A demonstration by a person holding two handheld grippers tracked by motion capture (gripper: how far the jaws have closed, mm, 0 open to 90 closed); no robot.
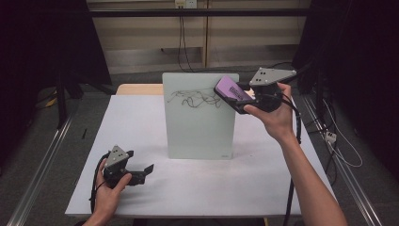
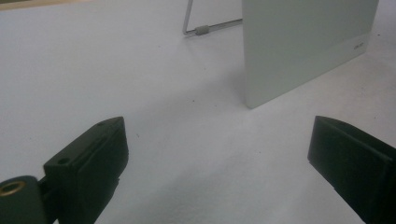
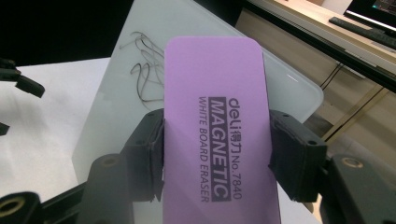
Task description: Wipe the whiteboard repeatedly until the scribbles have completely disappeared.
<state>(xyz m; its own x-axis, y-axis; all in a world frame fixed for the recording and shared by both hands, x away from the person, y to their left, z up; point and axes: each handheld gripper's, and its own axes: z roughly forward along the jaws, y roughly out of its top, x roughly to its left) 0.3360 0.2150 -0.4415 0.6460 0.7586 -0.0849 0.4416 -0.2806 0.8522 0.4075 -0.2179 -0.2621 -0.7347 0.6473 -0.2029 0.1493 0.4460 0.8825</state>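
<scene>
Currently the right gripper (image 1: pixel 234 95) is clamped on the purple whiteboard eraser (image 1: pixel 229 87), one jaw pressed against each long side of it. In the right gripper view the eraser (image 3: pixel 219 126) stands lengthwise between the jaws, printed face up: "deli", "MAGNETIC", "WHITE BOARD ERASER", "No.7840". It's held up in the air at the upper right corner of the whiteboard (image 1: pixel 200 122), overlapping that corner in the high view; can't tell whether it touches the board surface.

The whiteboard stands upright near the middle of the tabletop (image 1: pixel 141 127), toward the far edge, leaning back on a wire stand (image 2: pixel 205 29) that shows behind it in the left gripper view. Black scribbles (image 1: pixel 195 99) run across the board's upper part, just left of the eraser; the lower part of the board is unmarked. The scribbles also show past the eraser's left edge in the right gripper view (image 3: pixel 142 70).

The left gripper (image 1: pixel 148 170) sits low near the tabletop's front left corner, held in the left hand (image 1: pixel 110 188), jaws spread wide with nothing between them. Its own view looks across bare white tabletop toward the board's lower corner (image 2: pixel 299 51), well apart from it.

The right hand (image 1: pixel 273 117) grips the gripper body from below, grey plate on top, cable trailing down along the forearm.
</scene>
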